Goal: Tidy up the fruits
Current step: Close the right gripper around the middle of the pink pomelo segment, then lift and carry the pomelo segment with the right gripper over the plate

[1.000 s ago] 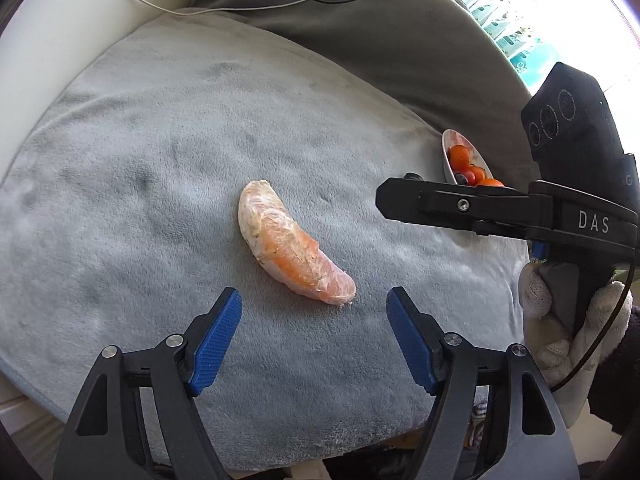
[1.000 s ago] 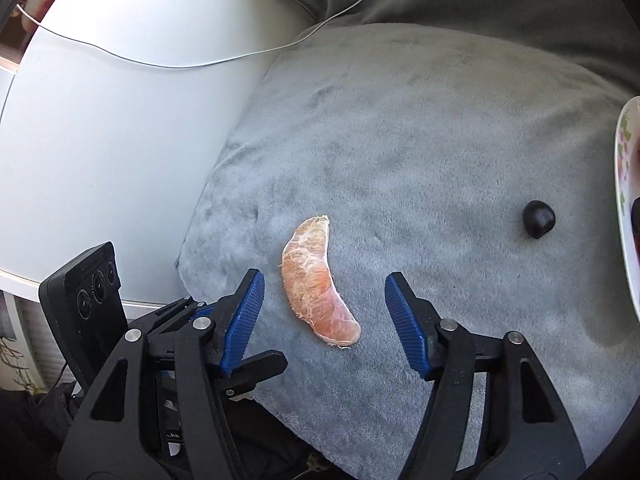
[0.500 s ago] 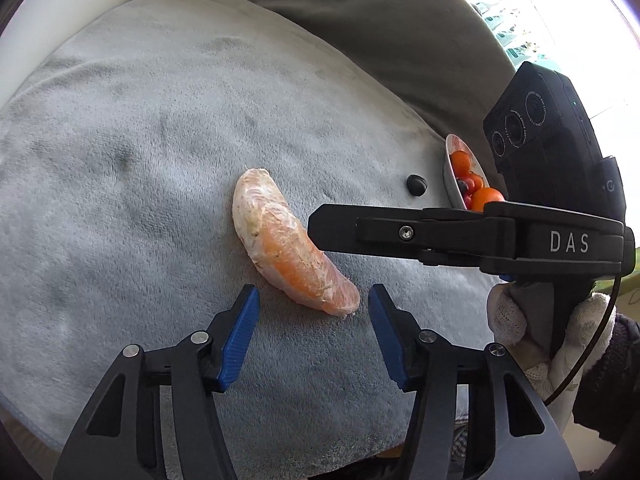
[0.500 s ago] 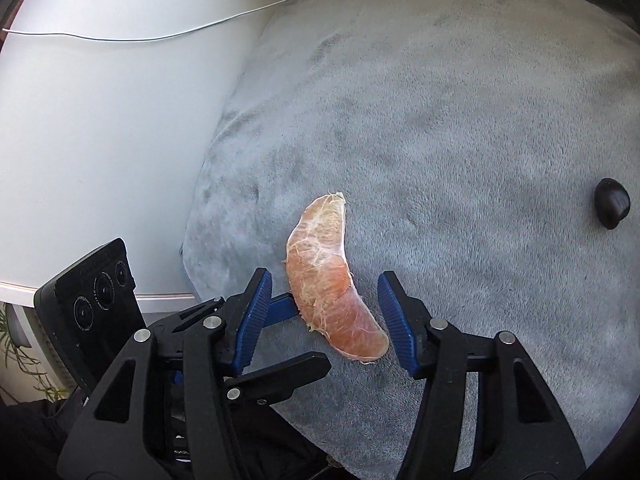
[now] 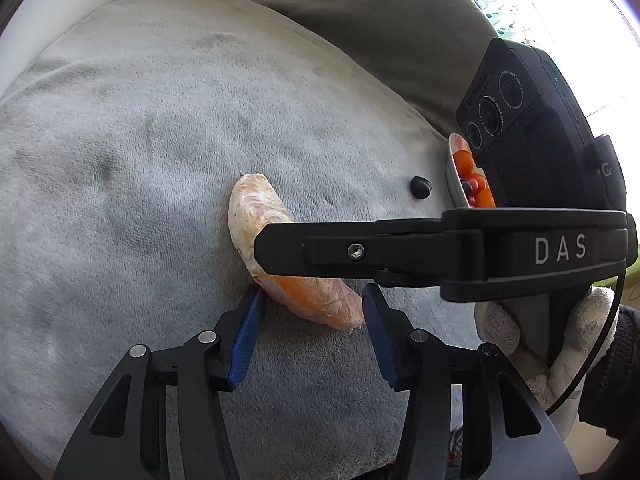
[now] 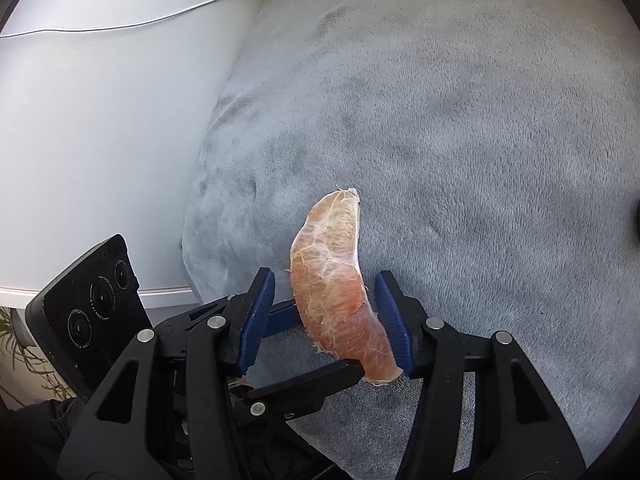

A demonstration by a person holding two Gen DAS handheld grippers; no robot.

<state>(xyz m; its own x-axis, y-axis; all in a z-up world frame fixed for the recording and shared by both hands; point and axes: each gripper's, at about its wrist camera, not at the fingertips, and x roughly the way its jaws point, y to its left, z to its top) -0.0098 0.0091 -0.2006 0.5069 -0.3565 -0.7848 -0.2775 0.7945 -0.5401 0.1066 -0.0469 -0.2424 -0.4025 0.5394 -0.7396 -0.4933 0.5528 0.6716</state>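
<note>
A peeled orange citrus segment (image 5: 296,292) lies on the grey plush cloth (image 5: 160,152). My left gripper (image 5: 313,304) is closing on its near end, and both blue pads meet the fruit. In the right wrist view my right gripper (image 6: 324,284) straddles the same segment (image 6: 328,280) from the other side. Its jaws are closing too, with a gap still showing at the left pad (image 6: 258,316). One black finger (image 5: 360,250) of the right gripper crosses over the segment in the left wrist view. The left gripper's fingers (image 6: 304,392) reach in from below.
A small dark fruit (image 5: 420,187) sits on the cloth beside a white bowl (image 5: 452,164) of red and orange fruit. A gloved hand (image 5: 500,328) holds the right gripper. A white table (image 6: 100,120) with a thin cable borders the cloth, and darker grey fabric (image 5: 380,20) lies behind.
Both grippers came down and in around the segment, and their jaws narrowed. The right gripper's finger slid left until it covers the fruit's middle in the left wrist view.
</note>
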